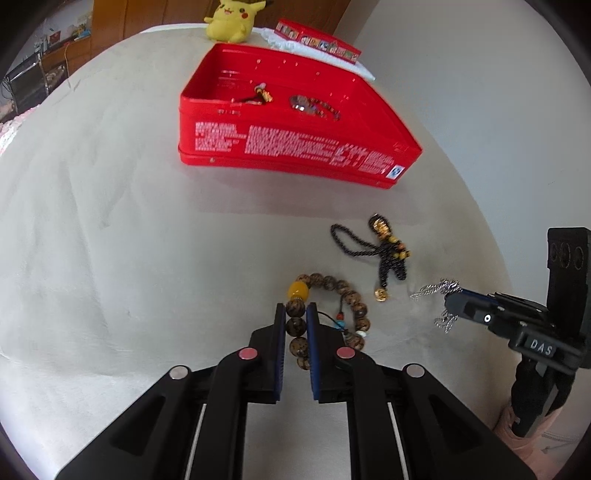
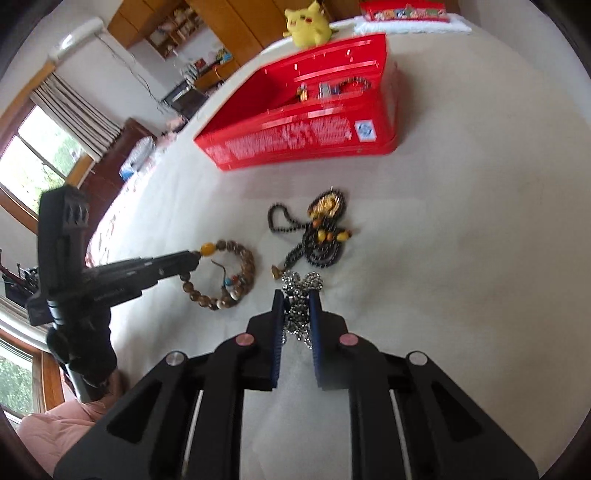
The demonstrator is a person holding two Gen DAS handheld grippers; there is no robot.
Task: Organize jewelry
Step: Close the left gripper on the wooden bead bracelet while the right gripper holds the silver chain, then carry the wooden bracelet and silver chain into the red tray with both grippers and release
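My left gripper (image 1: 296, 309) is shut on the brown wooden bead bracelet (image 1: 354, 306) with a yellow bead; the bracelet lies on the white table; it also shows in the right wrist view (image 2: 236, 288). My right gripper (image 2: 297, 295) is shut on a silver chain necklace (image 2: 301, 291), also seen in the left wrist view (image 1: 437, 290). A black bead necklace with gold charms (image 1: 384, 247) lies between them and the open red tin box (image 1: 295, 147), which holds a few pieces of jewelry (image 1: 314, 105).
A yellow Pikachu plush (image 1: 231, 20) and the red box lid (image 1: 317, 38) on a white cloth sit behind the box. The table edge curves at left; a window and wooden furniture (image 2: 44, 155) lie beyond.
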